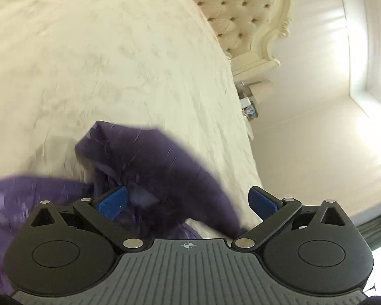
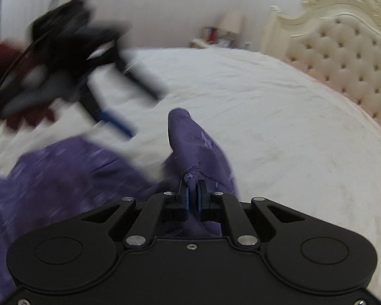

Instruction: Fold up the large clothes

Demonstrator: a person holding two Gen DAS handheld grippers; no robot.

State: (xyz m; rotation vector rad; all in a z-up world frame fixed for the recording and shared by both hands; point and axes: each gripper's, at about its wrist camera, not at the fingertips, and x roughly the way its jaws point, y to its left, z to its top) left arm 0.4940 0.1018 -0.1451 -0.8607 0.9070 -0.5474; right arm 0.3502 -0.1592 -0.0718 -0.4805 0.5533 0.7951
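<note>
While my right gripper (image 2: 193,193) pinches the purple garment (image 2: 198,142), folding looks barely begun.
My left gripper (image 1: 188,202) gapes empty; cloth lies bunched on the bed (image 2: 279,117).

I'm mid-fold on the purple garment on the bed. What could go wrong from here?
1. Only the right gripper pinches the purple garment, on a small bunched bit; a tug could pull it free.
2. The left gripper stands wide open with cloth between its pads, unclamped, so that side may sag or snag a finger.
3. The left gripper sits close to the right, risking a bump.
</note>
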